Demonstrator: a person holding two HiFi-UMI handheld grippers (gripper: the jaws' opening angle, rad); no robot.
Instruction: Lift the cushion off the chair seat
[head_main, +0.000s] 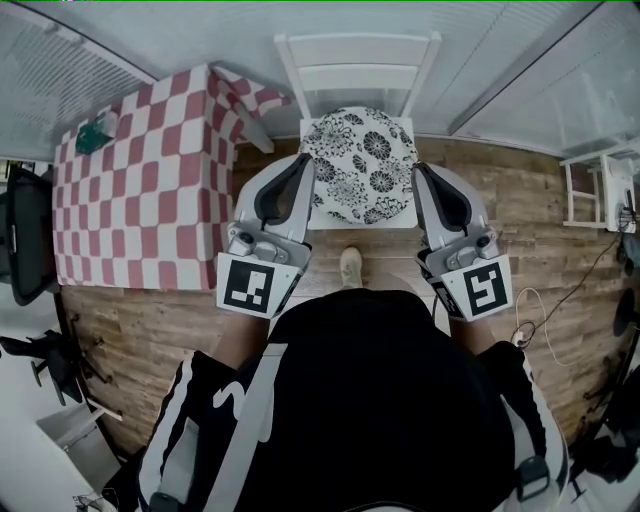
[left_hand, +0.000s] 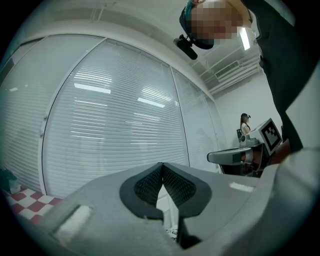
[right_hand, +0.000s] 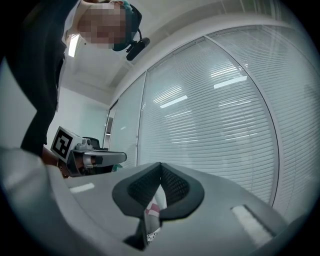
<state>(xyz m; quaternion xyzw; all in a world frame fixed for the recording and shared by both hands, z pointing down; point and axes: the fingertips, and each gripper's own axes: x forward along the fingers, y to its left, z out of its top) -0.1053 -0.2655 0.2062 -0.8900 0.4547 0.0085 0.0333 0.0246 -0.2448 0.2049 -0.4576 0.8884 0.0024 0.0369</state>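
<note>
While standing on the brown plank floor (head_main: 150, 330), a person in a black top (head_main: 380, 400) is holding out the grey left gripper (head_main: 299, 164) and grey right gripper (head_main: 421, 172), both with jaws pressed together and gripping nothing. Between their tips, the round black-and-white floral cushion (head_main: 362, 165) is lying on the white wooden chair (head_main: 355, 62) seat, beside a red-and-white checked table (head_main: 140, 180).

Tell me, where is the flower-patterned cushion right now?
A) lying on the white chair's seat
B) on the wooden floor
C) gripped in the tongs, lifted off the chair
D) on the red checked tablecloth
A: the cushion lies flat on the seat of the white chair, while the left tongs and right tongs on either side of it are shut and hold nothing.
</note>
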